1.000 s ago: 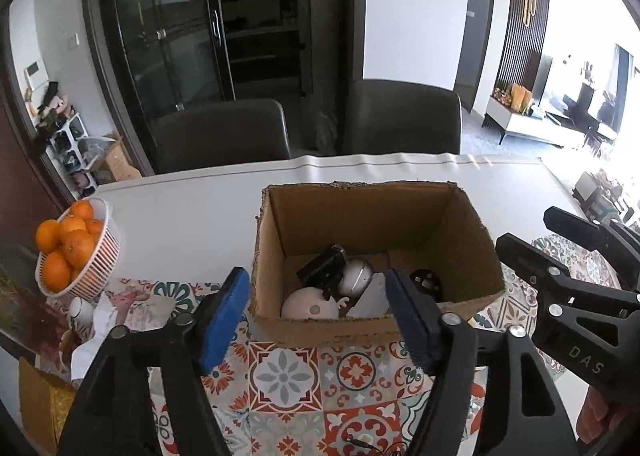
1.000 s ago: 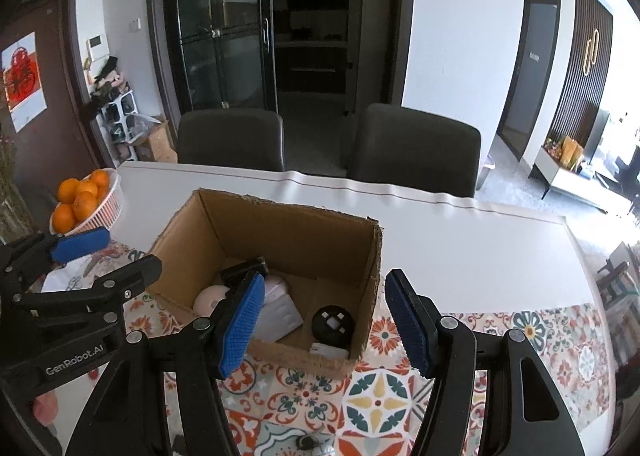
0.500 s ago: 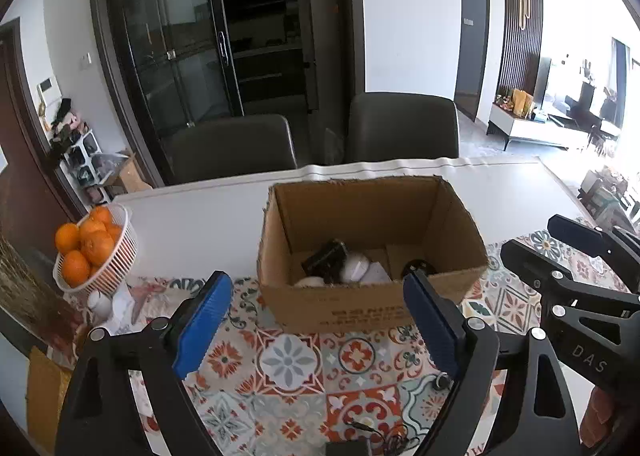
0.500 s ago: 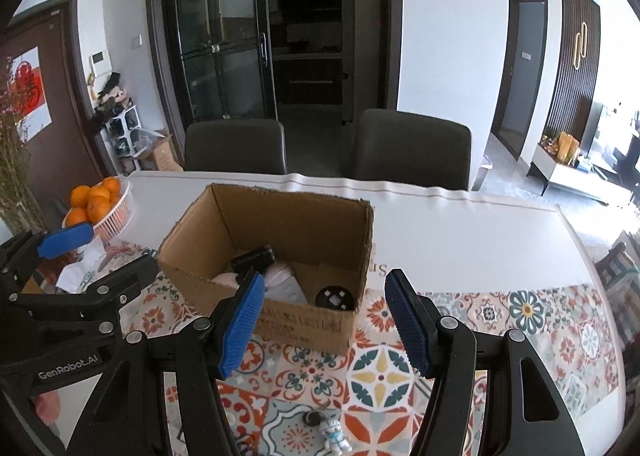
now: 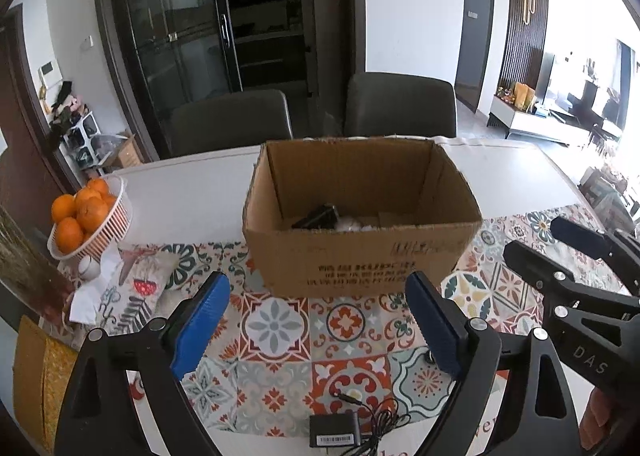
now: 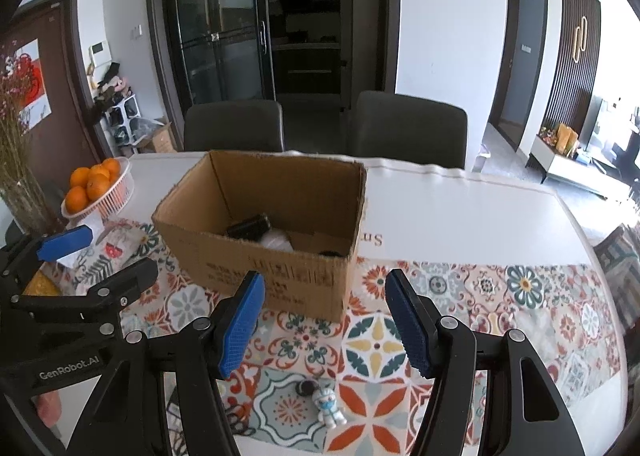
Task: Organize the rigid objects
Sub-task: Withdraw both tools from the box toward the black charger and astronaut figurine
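Note:
An open cardboard box (image 5: 360, 252) (image 6: 272, 268) stands on the patterned runner and holds a black item (image 5: 318, 216) (image 6: 250, 226) and white items. My left gripper (image 5: 318, 320) is open and empty, held back from the box's near side. A black power adapter (image 5: 335, 430) with a thin cable lies just below it. My right gripper (image 6: 326, 320) is open and empty, also short of the box. A small white astronaut figure (image 6: 328, 408) and a small dark round piece (image 6: 306, 388) lie on the runner below it.
A white basket of oranges (image 5: 86, 216) (image 6: 98, 186) stands at the left beside crumpled paper (image 5: 104, 288). Two dark chairs (image 5: 232, 124) (image 5: 400, 104) stand behind the white table (image 5: 188, 192). Each gripper shows at the other view's edge.
Both grippers have pulled back and up from the box, which now looks smaller and farther. The adapter, the figure and the round piece have come into view. Both stay open.

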`<action>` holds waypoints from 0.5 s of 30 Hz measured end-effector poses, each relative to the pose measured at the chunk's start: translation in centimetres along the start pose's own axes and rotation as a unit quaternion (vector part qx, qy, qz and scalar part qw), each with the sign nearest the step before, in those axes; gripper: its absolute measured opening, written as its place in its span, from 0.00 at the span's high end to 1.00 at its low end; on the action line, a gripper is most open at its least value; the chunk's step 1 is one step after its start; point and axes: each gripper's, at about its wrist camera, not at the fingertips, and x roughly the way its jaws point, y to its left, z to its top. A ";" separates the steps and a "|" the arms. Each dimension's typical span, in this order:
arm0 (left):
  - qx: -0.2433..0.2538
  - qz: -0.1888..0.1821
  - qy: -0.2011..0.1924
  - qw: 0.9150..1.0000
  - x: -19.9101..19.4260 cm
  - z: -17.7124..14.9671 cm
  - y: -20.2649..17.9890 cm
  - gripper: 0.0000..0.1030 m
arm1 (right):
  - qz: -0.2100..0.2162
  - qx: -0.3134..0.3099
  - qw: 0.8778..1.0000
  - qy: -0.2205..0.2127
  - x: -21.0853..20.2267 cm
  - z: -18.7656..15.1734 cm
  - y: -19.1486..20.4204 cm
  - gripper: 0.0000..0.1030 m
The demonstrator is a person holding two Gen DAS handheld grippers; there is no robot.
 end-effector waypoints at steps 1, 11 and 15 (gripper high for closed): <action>0.001 0.001 0.003 1.000 0.0 -0.3 -0.1 0.12 | 0.002 0.001 1.000 0.003 0.1 -0.4 -0.1 0.38; -0.012 -0.003 0.046 0.999 1.1 -3.7 -0.6 0.12 | 0.016 0.009 0.999 0.042 1.5 -3.8 -0.4 0.38; -0.014 -0.002 0.057 0.998 1.2 -4.8 -0.8 0.12 | 0.018 0.011 0.998 0.051 1.6 -4.9 -0.4 0.38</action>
